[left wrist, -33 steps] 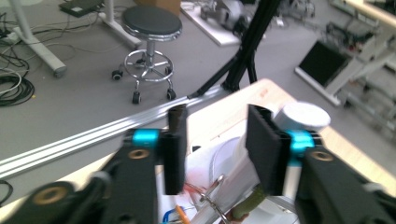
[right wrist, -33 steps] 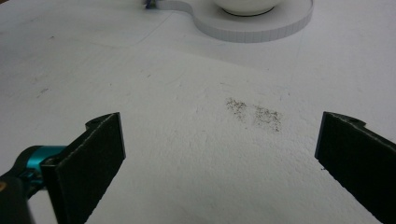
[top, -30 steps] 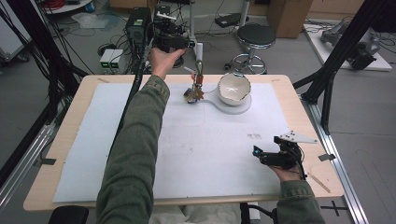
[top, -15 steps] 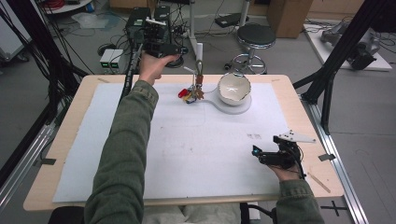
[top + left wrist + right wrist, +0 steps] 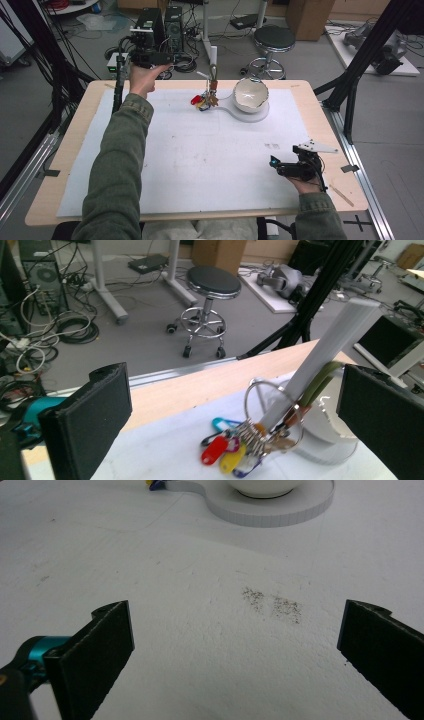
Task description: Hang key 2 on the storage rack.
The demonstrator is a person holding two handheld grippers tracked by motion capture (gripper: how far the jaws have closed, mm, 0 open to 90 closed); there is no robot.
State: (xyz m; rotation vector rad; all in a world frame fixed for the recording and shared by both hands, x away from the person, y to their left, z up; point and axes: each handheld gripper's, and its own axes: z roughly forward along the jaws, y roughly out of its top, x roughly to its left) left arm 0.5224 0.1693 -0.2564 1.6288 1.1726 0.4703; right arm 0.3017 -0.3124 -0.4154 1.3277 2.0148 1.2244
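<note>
The bunch of keys with red, yellow and blue plastic tags [image 5: 235, 447], strung on a metal ring, hangs on the slanted white peg of a white stand [image 5: 325, 352], low between the jaws of the left gripper [image 5: 150, 56] and slightly toward the right jaw. Those jaws have just been opening; they stand wide with nothing between the pads. By the look of it, the keys have just been hung and let go. The right gripper [image 5: 287, 169] rests low over the white mat on the desk [image 5: 200, 160], jaws wide and empty, the white ceramic bowl [image 5: 251, 94] well ahead of them. The next move probably calls for drawing the left gripper clear without snagging the ring.
</note>
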